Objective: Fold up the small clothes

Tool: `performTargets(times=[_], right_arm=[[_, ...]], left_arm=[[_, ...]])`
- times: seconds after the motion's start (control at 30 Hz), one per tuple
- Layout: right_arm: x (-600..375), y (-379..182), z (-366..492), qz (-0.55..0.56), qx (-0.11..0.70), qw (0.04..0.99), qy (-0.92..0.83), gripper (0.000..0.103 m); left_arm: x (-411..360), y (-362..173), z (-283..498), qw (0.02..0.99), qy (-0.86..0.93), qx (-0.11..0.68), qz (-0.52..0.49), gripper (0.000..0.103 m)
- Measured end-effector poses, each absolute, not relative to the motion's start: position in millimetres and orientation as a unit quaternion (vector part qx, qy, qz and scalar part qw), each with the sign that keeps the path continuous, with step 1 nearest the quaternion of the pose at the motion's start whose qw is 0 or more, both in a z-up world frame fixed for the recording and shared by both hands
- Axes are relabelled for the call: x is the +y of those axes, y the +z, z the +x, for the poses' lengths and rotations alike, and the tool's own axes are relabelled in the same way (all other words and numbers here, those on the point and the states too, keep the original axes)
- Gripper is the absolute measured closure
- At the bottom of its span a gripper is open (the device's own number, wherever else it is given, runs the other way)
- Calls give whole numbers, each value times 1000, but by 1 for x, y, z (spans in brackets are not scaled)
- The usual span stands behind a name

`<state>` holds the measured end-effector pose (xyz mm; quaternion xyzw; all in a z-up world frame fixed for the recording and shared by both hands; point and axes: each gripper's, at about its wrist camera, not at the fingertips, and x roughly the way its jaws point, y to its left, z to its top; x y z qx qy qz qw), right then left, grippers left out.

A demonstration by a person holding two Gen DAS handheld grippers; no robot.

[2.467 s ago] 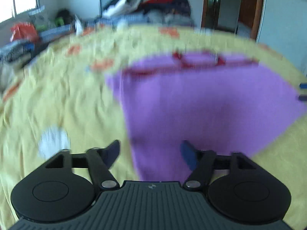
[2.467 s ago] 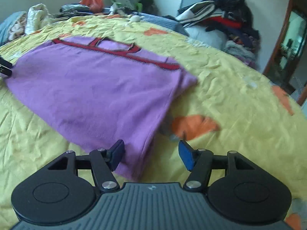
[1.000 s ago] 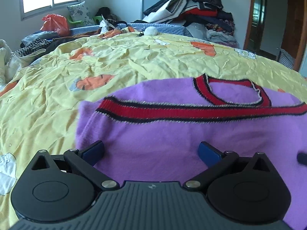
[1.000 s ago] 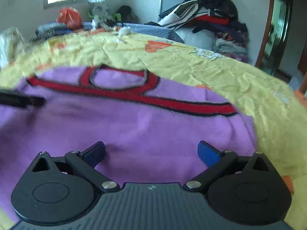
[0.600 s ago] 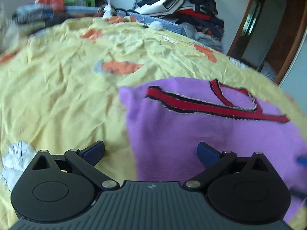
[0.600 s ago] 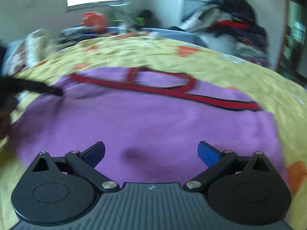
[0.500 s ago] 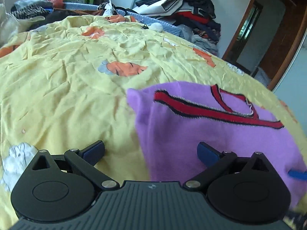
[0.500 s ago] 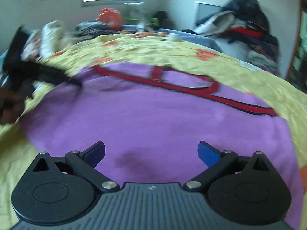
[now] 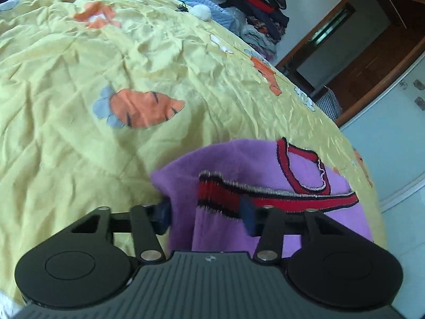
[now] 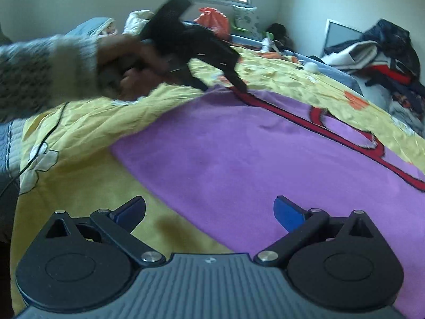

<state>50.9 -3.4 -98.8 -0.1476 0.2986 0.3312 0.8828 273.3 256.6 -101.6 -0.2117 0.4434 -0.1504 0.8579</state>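
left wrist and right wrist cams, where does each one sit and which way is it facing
Left wrist: on the left hand-held gripper, looking down at the purple garment corner bunched between its pads, which have just been closing.
Right wrist: on the open right hand-held gripper, facing the window; shows the other hand and sleeve.
Shared: garment, yellow bedsheet.

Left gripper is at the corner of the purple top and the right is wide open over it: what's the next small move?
Probably finish closing the left gripper on the purple top. Its jaws have just been closing with the red-trimmed corner bunched between them, while the right gripper hangs open near the lower edge, holding nothing.
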Motion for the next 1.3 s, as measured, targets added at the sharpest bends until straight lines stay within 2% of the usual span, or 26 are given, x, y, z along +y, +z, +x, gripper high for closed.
performTargets(times=[0.03, 0.1, 0.37, 0.5, 0.53, 0.57, 0.6, 0.7, 0.77, 0.87, 1.03, 1.1, 1.3], right_arm=[[2, -99, 50, -149, 298, 881, 335, 0], [13, -98, 47, -154, 299, 878, 340, 0], [59, -92, 34, -199, 258, 883, 338, 0], [88, -97, 22, -262, 229, 877, 332, 1], [93, -100, 18, -279, 220, 875, 330, 3], [98, -103, 15, -297, 213, 872, 327, 14], [103, -108, 13, -319, 211, 862, 331, 32], [115, -114, 4, -363, 179, 854, 326, 48], [123, -117, 2, -390, 162, 848, 320, 52], [132, -123, 2, -415, 170, 834, 321, 89], [130, -121, 4, -396, 174, 841, 325, 91], [125, -113, 5, -376, 173, 850, 326, 95], [95, -75, 17, -271, 174, 888, 329, 97]], left_arm=[[259, -103, 278, 854, -149, 448, -218, 65], [264, -105, 285, 846, -153, 455, -233, 83], [259, -104, 296, 848, -174, 468, -181, 87], [261, -105, 294, 849, -180, 465, -175, 87], [263, -107, 294, 848, -183, 464, -179, 87], [266, -108, 293, 847, -183, 463, -188, 87], [268, -110, 293, 845, -184, 462, -197, 87], [272, -112, 293, 841, -185, 462, -211, 87], [272, -112, 294, 839, -183, 465, -216, 87], [270, -109, 295, 837, -173, 472, -215, 87], [260, -95, 292, 846, -154, 474, -189, 88], [256, -87, 290, 852, -150, 469, -180, 88], [243, -63, 286, 863, -130, 461, -162, 89]])
